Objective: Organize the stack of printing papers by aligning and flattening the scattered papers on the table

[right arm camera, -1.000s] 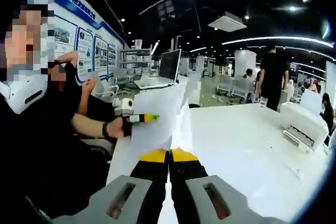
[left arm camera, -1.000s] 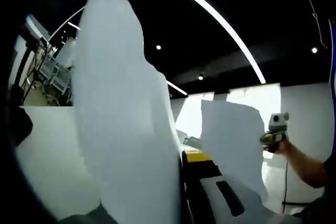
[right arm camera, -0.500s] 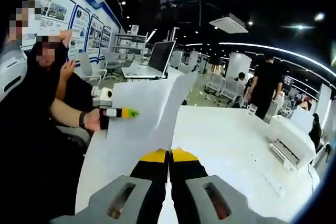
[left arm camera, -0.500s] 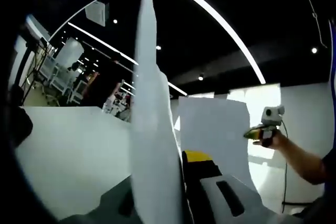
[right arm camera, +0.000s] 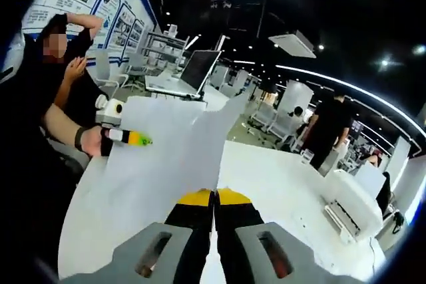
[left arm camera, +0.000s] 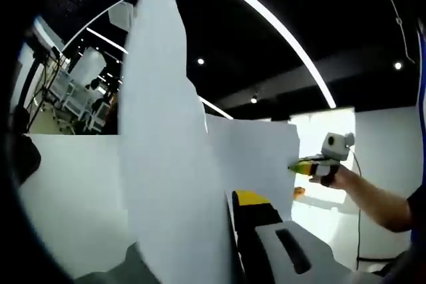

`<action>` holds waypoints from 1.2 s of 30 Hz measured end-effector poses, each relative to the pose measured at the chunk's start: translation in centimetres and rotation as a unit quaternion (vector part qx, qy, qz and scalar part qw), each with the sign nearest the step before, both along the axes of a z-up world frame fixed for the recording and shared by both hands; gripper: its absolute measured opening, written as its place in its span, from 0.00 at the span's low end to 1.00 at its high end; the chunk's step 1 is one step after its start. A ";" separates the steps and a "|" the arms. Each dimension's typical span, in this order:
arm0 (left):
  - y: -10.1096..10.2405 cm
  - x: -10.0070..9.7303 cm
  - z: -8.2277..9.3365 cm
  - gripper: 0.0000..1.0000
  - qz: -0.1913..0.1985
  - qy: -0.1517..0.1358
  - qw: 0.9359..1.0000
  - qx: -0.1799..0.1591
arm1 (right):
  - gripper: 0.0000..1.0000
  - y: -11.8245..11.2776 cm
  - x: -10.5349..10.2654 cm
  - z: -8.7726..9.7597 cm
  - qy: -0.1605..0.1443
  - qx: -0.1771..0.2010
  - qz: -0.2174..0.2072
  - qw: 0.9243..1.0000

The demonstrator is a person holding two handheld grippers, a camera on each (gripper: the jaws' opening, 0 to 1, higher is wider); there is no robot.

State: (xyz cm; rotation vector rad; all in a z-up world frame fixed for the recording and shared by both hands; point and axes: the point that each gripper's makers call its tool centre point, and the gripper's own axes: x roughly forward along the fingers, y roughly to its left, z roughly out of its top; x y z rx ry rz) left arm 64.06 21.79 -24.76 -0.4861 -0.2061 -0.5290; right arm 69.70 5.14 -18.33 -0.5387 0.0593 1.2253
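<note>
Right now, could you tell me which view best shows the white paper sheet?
The right gripper view: the white paper sheet spreads broadly there. The left gripper view shows the sheet close up, curled and cropped.

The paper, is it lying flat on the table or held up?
Held up. The paper rises off the table, pinched between the right tongs and the left tongs.

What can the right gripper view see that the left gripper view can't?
The right gripper view has an open laptop, blue wall posters, a white printer and a person in black standing far off. The left gripper view has a long ceiling light strip. Both show the white paper held up off the white table, each claw pinching an edge: the right claw here, the left claw across the sheet.
</note>
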 end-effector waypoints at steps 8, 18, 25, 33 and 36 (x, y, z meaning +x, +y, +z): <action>-0.3 0.1 -0.1 0.12 -0.001 0.000 1.000 0.009 | 0.00 1.4 -1.5 1.1 -0.003 0.038 0.047 0.998; -0.5 0.0 -0.1 0.13 -0.003 -0.003 1.000 0.016 | 0.00 4.2 -2.1 -0.2 0.019 0.052 0.059 0.997; -0.5 0.0 -0.1 0.13 -0.004 -0.003 1.000 0.015 | 0.00 6.0 -2.3 -0.8 0.055 0.076 0.063 0.994; -0.6 0.0 -0.1 0.14 -0.005 -0.002 1.000 0.017 | 0.00 7.6 -2.4 -1.1 0.099 0.105 0.070 0.987; -0.6 0.0 -0.1 0.14 -0.006 -0.002 1.000 0.017 | 0.00 8.2 -2.7 -1.2 0.119 0.114 0.069 0.984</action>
